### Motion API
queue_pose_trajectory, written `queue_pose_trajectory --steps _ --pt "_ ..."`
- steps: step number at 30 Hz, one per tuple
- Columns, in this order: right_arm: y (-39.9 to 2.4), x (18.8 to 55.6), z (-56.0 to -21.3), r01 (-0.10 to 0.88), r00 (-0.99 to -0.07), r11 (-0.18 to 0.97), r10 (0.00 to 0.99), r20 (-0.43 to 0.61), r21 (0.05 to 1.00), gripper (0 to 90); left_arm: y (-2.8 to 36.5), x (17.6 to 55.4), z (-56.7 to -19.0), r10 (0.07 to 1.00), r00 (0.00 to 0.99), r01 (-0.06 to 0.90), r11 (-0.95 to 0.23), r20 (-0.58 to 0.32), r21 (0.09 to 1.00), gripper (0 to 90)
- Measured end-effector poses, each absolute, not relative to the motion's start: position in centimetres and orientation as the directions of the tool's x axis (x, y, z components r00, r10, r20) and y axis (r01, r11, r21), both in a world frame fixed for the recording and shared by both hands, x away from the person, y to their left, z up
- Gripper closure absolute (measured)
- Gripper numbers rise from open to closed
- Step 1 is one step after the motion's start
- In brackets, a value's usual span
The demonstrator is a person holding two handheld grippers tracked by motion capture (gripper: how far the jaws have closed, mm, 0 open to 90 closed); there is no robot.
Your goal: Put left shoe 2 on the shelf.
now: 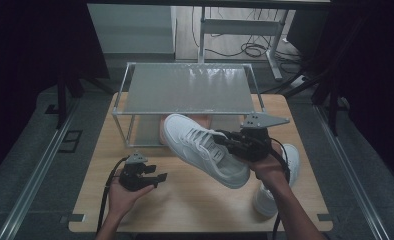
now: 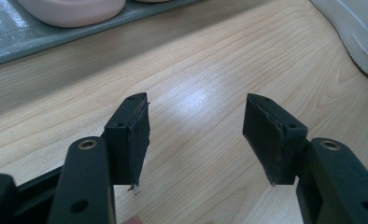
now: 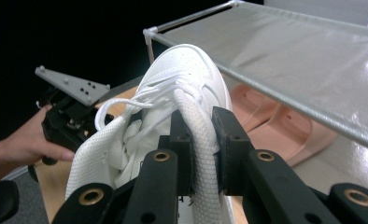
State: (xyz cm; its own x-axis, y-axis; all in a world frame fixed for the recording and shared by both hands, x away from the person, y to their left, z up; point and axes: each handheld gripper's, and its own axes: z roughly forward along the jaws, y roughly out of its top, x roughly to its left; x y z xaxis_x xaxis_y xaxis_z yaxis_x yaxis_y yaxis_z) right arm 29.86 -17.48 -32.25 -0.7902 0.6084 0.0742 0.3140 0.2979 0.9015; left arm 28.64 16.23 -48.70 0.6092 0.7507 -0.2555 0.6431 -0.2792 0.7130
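The white sneaker [image 1: 205,150] is hanging in the air just in front of the shoe rack [image 1: 187,90], toe pointing up towards the rack's top shelf, clear of the table [image 1: 185,200]. The right tool [image 1: 230,140] is pinching it by the padded collar; in the right gripper view the black jaws are pressing the woven white rim [image 3: 203,140] between them, with the laces [image 3: 140,105] trailing loose beside it. The upper looks like smooth, leather-like material with a perforated toe, on a thick pale rubber sole. Its mate, a second white sneaker [image 1: 280,185], is lying on the table on the near side of the rack, under the right forearm. Pink shoes [image 3: 275,126], rounded and matte, are already sitting on the rack's lower shelf. The rack itself is thin metal tubing with shiny grey sheet shelves. The left tool [image 1: 152,177] is waiting low over the pale wood-grain table before the rack, jaws spread with nothing between them. I would judge one shoe is lifted but not yet placed, and its mate is waiting.
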Motion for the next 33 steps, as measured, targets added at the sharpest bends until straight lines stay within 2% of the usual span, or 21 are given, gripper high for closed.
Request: queue_pose_trajectory --steps 33 --pt "-15.4 36.9 -28.4 0.362 -0.736 0.215 0.663 0.136 0.907 79.5 16.2 28.7 -48.7 0.752 0.602 0.650 -0.269 -0.266 0.711 39.4"
